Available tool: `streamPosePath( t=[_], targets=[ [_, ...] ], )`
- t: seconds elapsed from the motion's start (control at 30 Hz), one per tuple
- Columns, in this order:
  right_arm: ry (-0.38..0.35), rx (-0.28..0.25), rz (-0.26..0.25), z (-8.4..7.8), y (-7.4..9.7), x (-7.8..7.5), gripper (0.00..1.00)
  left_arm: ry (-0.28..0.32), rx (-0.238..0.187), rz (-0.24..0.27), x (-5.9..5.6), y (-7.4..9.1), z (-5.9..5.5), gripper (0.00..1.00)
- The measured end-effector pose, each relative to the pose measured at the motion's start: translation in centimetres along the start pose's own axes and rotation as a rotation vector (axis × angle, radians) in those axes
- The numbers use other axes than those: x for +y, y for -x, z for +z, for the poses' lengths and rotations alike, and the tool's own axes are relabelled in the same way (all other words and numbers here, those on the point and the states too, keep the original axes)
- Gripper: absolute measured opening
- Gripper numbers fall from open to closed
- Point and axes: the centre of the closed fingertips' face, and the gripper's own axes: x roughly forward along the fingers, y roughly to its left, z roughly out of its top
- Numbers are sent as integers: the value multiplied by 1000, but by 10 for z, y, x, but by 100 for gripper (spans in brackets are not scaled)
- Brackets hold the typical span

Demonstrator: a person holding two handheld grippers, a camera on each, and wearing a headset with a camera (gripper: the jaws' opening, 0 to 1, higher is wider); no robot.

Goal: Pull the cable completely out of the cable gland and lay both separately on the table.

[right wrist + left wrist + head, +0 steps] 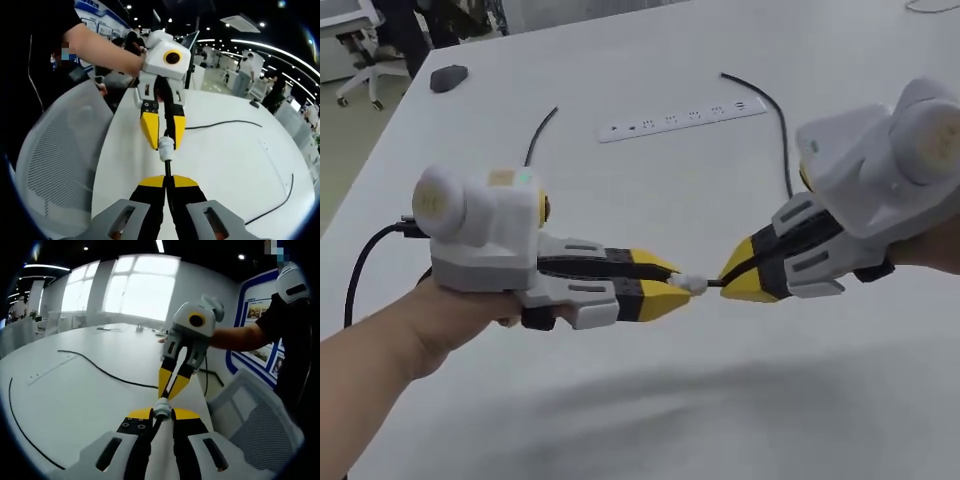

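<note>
Left gripper on cable gland, right gripper on cable.

A long white plastic power strip lies on the white tabletop, well apart from a dark rounded computer mouse near the far left edge. A thin black cord curves past the strip's right end. A white swivel office chair stands beyond the table's corner. In the left gripper view, a grey mesh chair back sits beside the table, below a blue-framed wall board.
</note>
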Motion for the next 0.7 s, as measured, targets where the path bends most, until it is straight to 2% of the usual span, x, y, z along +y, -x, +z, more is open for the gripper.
streamPosePath(
  t=[0.27, 0.47, 0.6, 0.7],
  targets=[
    [-44, 42, -31, -19, 12, 0, 0, -30, -2, 16, -1, 4, -1, 15],
    [-86, 103, -85, -46, 27, -7, 0, -42, 2, 40, 2, 12, -3, 15],
    [-89, 126, -110, -61, 36, -11, 0, -36, 5, 53, 5, 16, -5, 15],
    [-124, 136, -128, -71, 43, -15, 0, -38, 8, 56, 5, 17, -6, 15]
  ],
)
